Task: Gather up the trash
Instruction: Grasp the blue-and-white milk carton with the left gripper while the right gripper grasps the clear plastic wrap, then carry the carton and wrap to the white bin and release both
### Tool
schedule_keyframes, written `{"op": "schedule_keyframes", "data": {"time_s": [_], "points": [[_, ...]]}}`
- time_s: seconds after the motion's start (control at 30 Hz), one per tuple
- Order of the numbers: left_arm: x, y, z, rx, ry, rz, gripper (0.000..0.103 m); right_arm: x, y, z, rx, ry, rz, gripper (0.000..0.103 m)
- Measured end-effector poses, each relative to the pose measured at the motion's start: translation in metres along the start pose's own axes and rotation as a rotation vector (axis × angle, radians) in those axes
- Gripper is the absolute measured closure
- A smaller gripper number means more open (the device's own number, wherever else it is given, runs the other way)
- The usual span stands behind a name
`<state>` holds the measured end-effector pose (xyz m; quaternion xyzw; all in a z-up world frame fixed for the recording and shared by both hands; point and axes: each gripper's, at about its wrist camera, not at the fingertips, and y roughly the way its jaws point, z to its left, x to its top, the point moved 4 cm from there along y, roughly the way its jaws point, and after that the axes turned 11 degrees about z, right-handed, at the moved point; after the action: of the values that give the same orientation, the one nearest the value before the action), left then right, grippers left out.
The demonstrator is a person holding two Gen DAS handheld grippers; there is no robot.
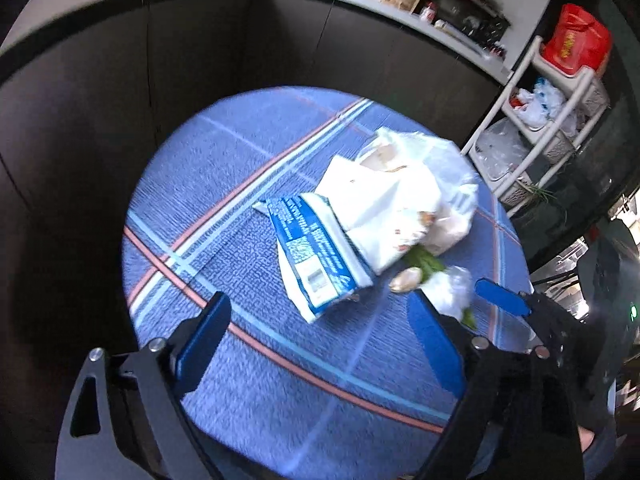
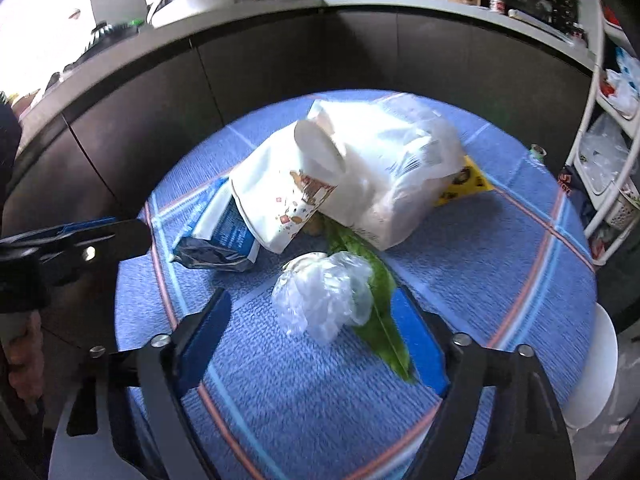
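Note:
A heap of trash lies on a round table with a blue checked cloth (image 1: pixel 224 208). It holds a blue-and-white pouch (image 1: pixel 316 256), a white paper bag (image 1: pixel 380 208), a clear plastic bag (image 2: pixel 400 156), a yellow packet (image 2: pixel 468 184), a green leaf (image 2: pixel 380 312) and a crumpled clear plastic wad (image 2: pixel 320 296). My left gripper (image 1: pixel 318 300) is open just short of the pouch's near edge. My right gripper (image 2: pixel 312 294) is open with the wad and the leaf between its fingers, pads apart from the wad. Each gripper also shows at the edge of the other's view.
Dark cabinets under a cluttered counter (image 2: pixel 360 0) curve behind the table. A white shelf rack (image 1: pixel 540 128) with bags and a red bag (image 1: pixel 576 40) stands to the right. A white round seat (image 2: pixel 592 368) sits by the table's right edge. A small can (image 2: pixel 538 152) stands at the far right rim.

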<state>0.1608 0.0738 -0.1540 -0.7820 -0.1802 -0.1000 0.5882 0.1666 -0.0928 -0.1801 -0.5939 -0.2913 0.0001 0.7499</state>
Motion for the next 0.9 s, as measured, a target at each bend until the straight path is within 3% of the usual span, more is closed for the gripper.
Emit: {"op": "schedule_keyframes", "data": {"time_s": [0.13,0.23,0.33,0.4,0.53,0.63,0.67,0.9], "points": [[0.014,0.023,0.009,-0.044,-0.042,0.039,0.016,0.002,0.011,0.003,-0.015,-0.015,0.015,0.046],[0.024,0.039,0.015,-0.113,-0.084,0.075,0.018,0.002,0.015,0.001,-0.022,-0.018,0.029,0.078],[0.03,0.054,0.017,-0.15,-0.11,0.107,0.029,0.0,0.014,0.0,-0.01,-0.02,0.024,0.09],[0.033,0.063,0.017,-0.176,-0.121,0.128,0.041,-0.002,0.008,-0.001,-0.01,-0.023,0.014,0.092],[0.035,0.071,0.012,-0.194,-0.129,0.159,0.078,-0.008,-0.008,-0.004,-0.003,-0.016,-0.011,0.093],[0.033,0.059,0.005,-0.186,-0.111,0.136,0.082,-0.009,-0.02,-0.007,-0.002,-0.011,-0.029,0.093],[0.03,0.051,0.002,-0.174,-0.093,0.123,0.089,-0.01,-0.025,-0.007,-0.001,-0.007,-0.037,0.093],[0.028,-0.002,-0.03,-0.054,0.011,0.032,0.09,-0.02,-0.06,-0.01,0.004,0.019,-0.101,0.093]]}}
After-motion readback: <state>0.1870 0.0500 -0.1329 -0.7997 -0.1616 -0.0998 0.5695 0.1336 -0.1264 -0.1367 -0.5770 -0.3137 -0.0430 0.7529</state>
